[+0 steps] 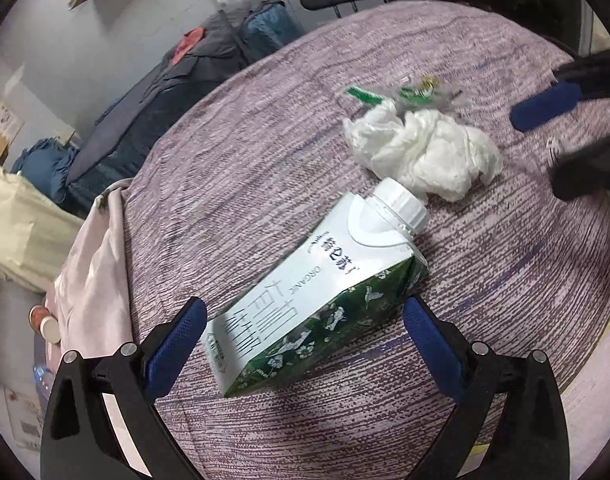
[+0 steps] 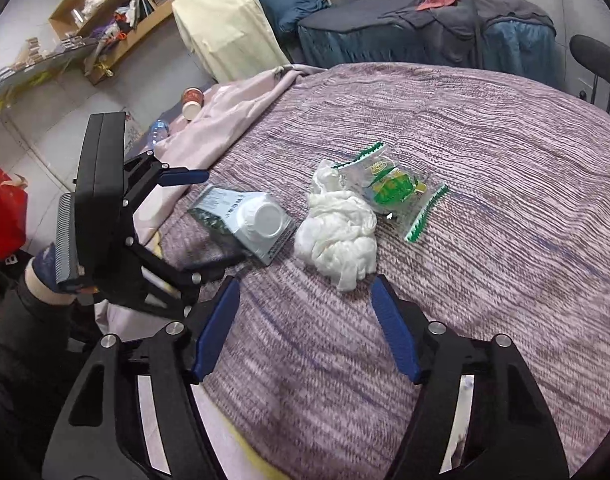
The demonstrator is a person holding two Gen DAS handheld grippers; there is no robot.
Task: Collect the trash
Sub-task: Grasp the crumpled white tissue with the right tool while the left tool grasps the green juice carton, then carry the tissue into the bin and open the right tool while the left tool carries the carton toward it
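A green and white milk carton (image 1: 317, 300) with a white cap lies on its side on the purple woven tablecloth (image 1: 245, 168). My left gripper (image 1: 305, 316) is open, its blue pads either side of the carton's base, not touching. A crumpled white tissue (image 1: 421, 152) lies beyond the cap, with a clear green snack wrapper (image 1: 409, 94) behind it. In the right wrist view my right gripper (image 2: 305, 290) is open just short of the tissue (image 2: 337, 240). The wrapper (image 2: 393, 188) lies past it, the carton (image 2: 245, 216) to its left, inside the left gripper (image 2: 203, 220).
A pink cloth (image 2: 225, 120) hangs over the table's left edge. Paper cups (image 2: 193, 102) and a plastic bottle (image 2: 159, 128) lie on the floor beyond. A cream-covered chair (image 2: 225, 28), blue bedding (image 2: 425, 36), wooden shelves (image 2: 117, 4) and a red bag (image 2: 3, 212) surround the table.
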